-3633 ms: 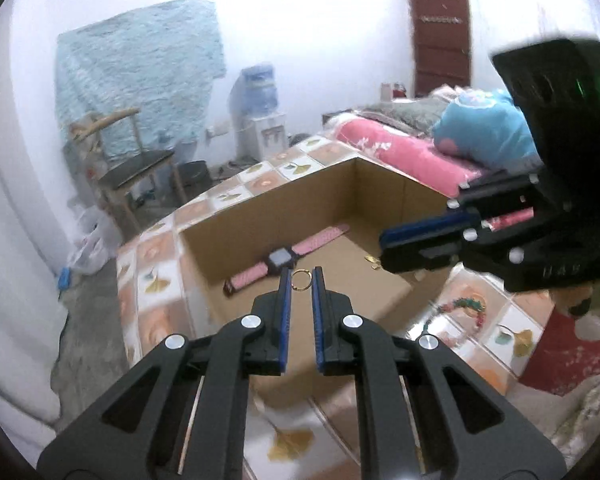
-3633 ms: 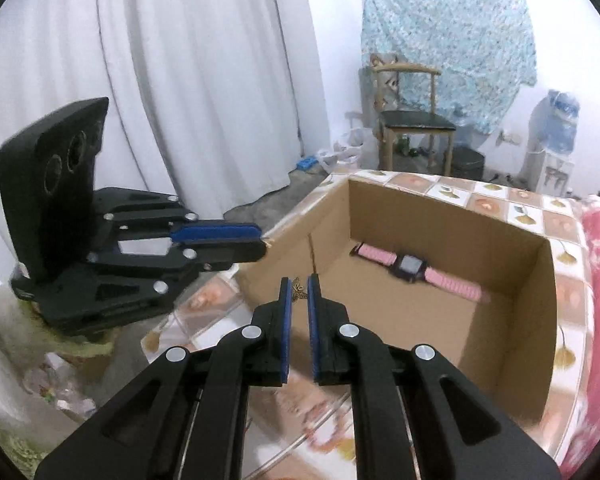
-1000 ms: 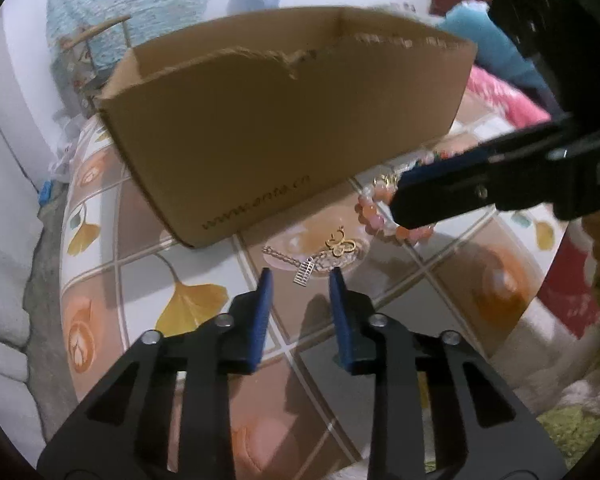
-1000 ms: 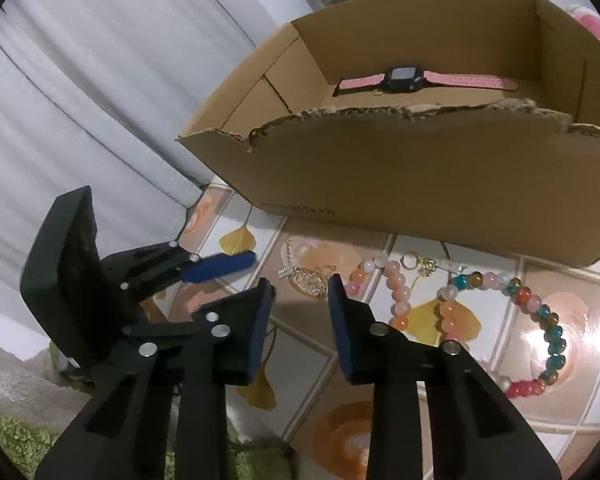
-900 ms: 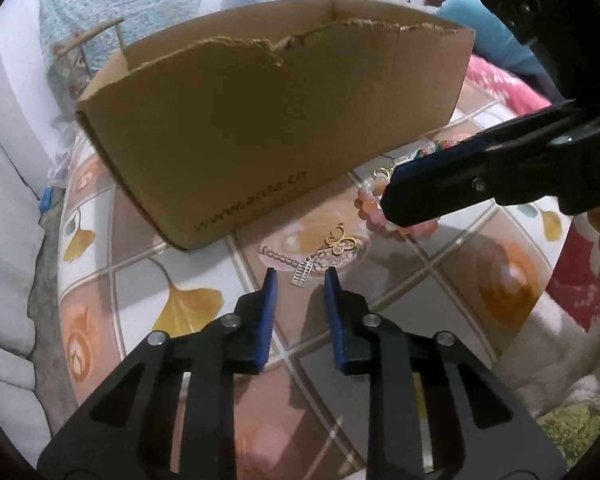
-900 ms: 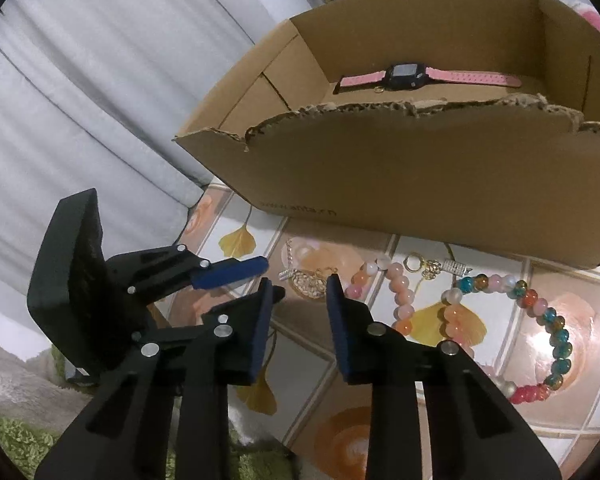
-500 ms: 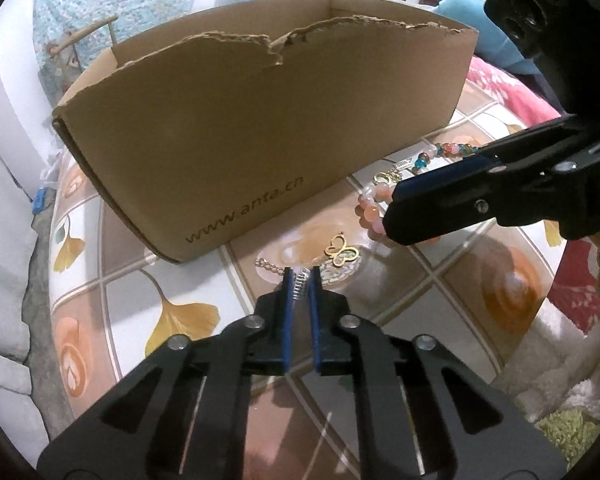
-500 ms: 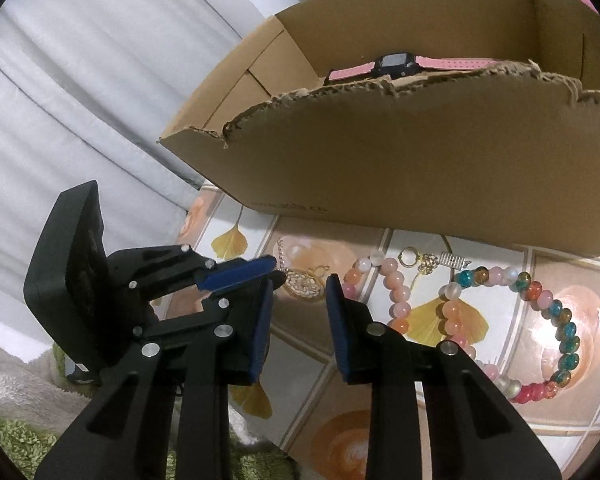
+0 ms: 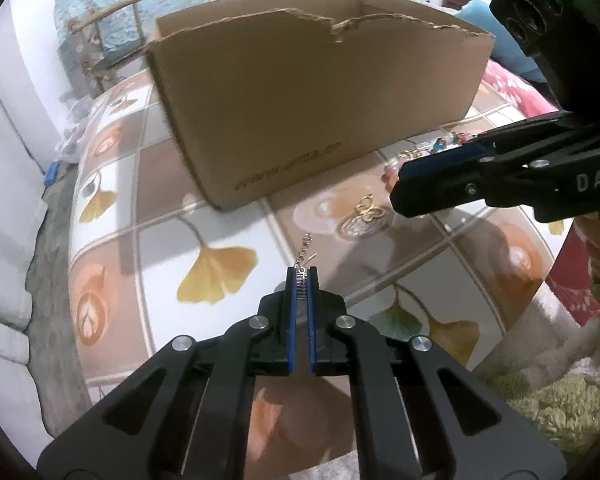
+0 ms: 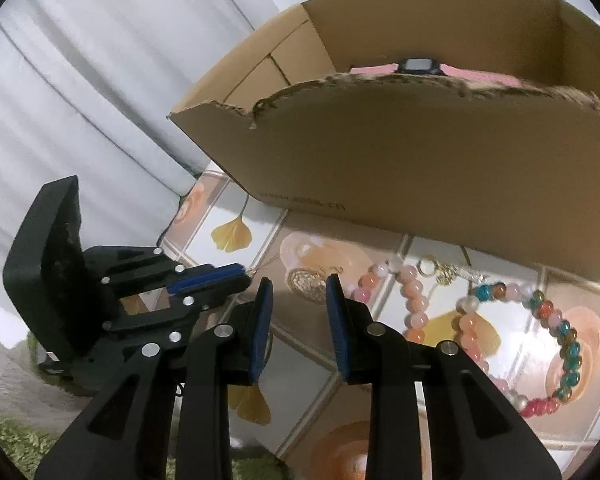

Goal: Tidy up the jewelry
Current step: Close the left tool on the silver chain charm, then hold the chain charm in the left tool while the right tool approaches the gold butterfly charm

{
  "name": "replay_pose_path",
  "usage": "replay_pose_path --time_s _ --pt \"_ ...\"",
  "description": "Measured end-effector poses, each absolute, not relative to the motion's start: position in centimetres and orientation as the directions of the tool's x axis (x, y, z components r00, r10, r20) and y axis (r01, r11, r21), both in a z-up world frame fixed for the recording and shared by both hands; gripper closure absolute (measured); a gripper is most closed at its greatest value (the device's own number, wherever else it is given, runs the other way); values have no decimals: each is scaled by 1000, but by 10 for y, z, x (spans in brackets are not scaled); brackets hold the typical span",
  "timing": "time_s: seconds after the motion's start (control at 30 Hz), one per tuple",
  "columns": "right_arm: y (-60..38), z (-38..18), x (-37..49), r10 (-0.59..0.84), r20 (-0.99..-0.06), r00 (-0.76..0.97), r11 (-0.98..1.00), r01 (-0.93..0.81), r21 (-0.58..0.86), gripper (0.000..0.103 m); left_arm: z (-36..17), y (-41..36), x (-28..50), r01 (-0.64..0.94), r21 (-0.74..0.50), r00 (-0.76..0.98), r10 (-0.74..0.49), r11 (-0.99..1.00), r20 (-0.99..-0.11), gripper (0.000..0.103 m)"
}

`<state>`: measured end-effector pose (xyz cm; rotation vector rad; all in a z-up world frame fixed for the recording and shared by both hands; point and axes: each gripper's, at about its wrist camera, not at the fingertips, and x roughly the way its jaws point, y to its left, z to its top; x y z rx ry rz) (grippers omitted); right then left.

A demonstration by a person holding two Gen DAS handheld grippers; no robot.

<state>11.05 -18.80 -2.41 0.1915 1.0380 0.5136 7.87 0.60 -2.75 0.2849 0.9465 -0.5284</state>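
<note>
My left gripper is shut on the small silver charm at the end of a thin chain necklace. The chain trails away over the table to a gold butterfly pendant. In the right wrist view the left gripper sits low beside the pendant's disc. My right gripper hovers open just above the table, nothing between its fingers; it also shows in the left wrist view. A pink bead bracelet and a multicolour bead bracelet lie to its right.
An open cardboard box stands behind the jewelry on the tiled-pattern table; a pink watch lies inside it. A small gold ring clasp lies by the box wall. White curtains hang left; a green rug lies below.
The left gripper's jaws closed on the chain's silver charm and drew back toward me, stretching the chain away from the butterfly pendant. The right gripper stayed open and hardly moved.
</note>
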Motion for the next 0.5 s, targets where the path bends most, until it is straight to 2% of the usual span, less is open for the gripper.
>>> replay_pose_path --time_s 0.37,0.5 --pt "-163 -35 116 358 -829 430 910 -361 205 76 -27 11 76 531 -20 473 -316 847 -823 99" --pt "-159 -39 114 331 -839 433 917 -355 179 76 -27 12 77 532 -26 471 -322 846 -822 99"
